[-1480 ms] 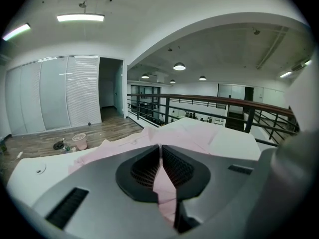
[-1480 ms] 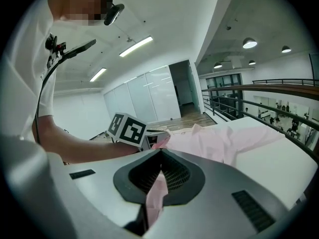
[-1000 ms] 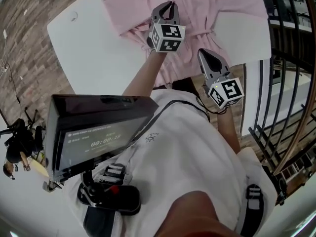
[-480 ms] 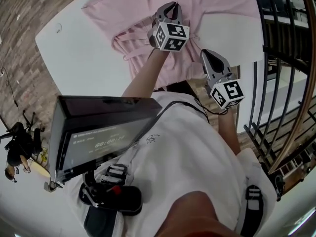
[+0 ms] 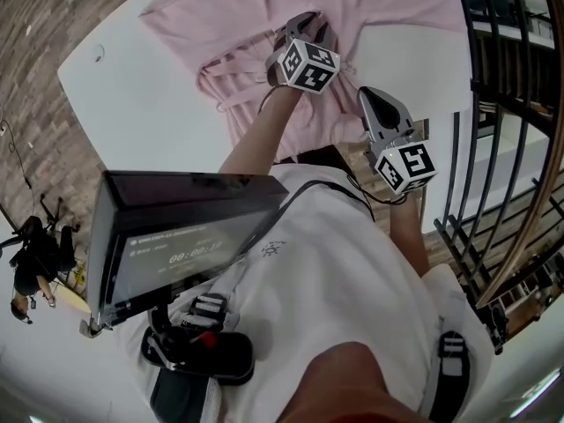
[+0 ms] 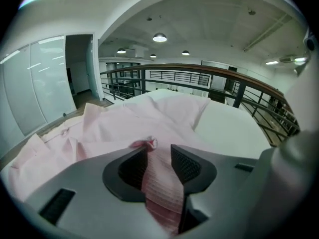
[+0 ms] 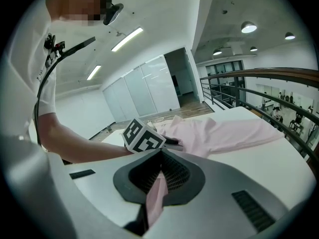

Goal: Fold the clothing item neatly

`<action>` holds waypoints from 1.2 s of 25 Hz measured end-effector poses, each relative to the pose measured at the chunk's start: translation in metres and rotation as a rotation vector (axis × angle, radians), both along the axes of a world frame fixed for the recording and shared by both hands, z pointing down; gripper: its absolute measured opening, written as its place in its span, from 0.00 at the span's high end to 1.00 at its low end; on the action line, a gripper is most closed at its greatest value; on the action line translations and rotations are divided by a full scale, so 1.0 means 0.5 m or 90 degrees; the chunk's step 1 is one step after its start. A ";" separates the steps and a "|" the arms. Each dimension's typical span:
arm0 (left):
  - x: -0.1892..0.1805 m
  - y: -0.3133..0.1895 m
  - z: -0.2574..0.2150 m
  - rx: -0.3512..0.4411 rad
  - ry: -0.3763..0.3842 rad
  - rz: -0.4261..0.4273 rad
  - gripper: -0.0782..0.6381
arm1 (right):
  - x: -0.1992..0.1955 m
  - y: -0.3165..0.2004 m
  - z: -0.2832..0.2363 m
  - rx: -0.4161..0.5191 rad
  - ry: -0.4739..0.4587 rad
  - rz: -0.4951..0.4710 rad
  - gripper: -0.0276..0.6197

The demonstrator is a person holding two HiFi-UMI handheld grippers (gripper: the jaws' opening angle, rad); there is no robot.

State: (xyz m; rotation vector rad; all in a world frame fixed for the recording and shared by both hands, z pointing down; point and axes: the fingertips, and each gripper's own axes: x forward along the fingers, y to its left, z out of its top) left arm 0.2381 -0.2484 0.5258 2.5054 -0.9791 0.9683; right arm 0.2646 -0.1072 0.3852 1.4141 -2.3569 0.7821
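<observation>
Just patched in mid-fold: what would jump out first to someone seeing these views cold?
A rumpled pink shirt spread over the white table fills the top of the head view. The left gripper is over its middle, jaws just opening with a strip of cloth between them. The right gripper, by the near edge, is shut on a fold.

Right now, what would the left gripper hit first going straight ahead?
The pink garment: the left gripper has just been opening its jaws with that fabric between them, and more lies ahead.

Dark screen [image 5: 181, 256], timer digits 00:00, rest blurred
</observation>
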 end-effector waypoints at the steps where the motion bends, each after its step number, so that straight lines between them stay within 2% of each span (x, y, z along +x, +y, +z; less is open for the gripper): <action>1: 0.009 0.009 0.003 -0.013 0.009 0.011 0.68 | 0.001 -0.002 0.002 0.000 -0.001 -0.001 0.95; 3: 0.024 0.028 -0.002 -0.031 0.031 0.037 0.55 | -0.002 -0.008 0.003 0.000 -0.002 -0.006 0.95; 6: 0.023 0.054 -0.033 -0.044 0.074 0.056 0.45 | -0.023 -0.019 -0.002 0.005 -0.004 -0.011 0.95; 8: 0.011 0.062 -0.051 -0.041 0.093 0.051 0.44 | -0.032 -0.028 -0.002 0.010 -0.006 -0.015 0.95; 11: -0.013 0.058 -0.057 -0.024 0.096 0.039 0.44 | -0.034 -0.054 0.014 0.021 -0.004 -0.026 0.95; 15: -0.068 0.048 -0.047 -0.025 0.103 0.004 0.44 | -0.049 -0.105 0.049 0.062 0.046 -0.069 0.95; 16: -0.085 0.043 -0.046 -0.025 0.106 -0.009 0.45 | -0.055 -0.122 0.058 0.076 0.067 -0.084 0.95; 19: -0.137 0.025 -0.046 -0.010 0.095 -0.046 0.61 | -0.078 -0.175 0.087 0.117 0.131 -0.142 0.95; 22: -0.189 0.012 -0.040 -0.002 0.076 -0.091 0.82 | -0.108 -0.221 0.124 0.133 0.175 -0.195 0.95; 24: -0.217 0.008 -0.039 -0.008 0.070 -0.112 0.89 | -0.128 -0.238 0.156 0.135 0.210 -0.236 0.86; 27: -0.250 0.019 -0.029 -0.029 0.083 -0.132 0.89 | -0.159 -0.245 0.198 0.138 0.259 -0.284 0.81; 30: -0.268 0.039 -0.028 -0.028 0.083 -0.134 0.89 | -0.183 -0.235 0.237 0.133 0.300 -0.314 0.78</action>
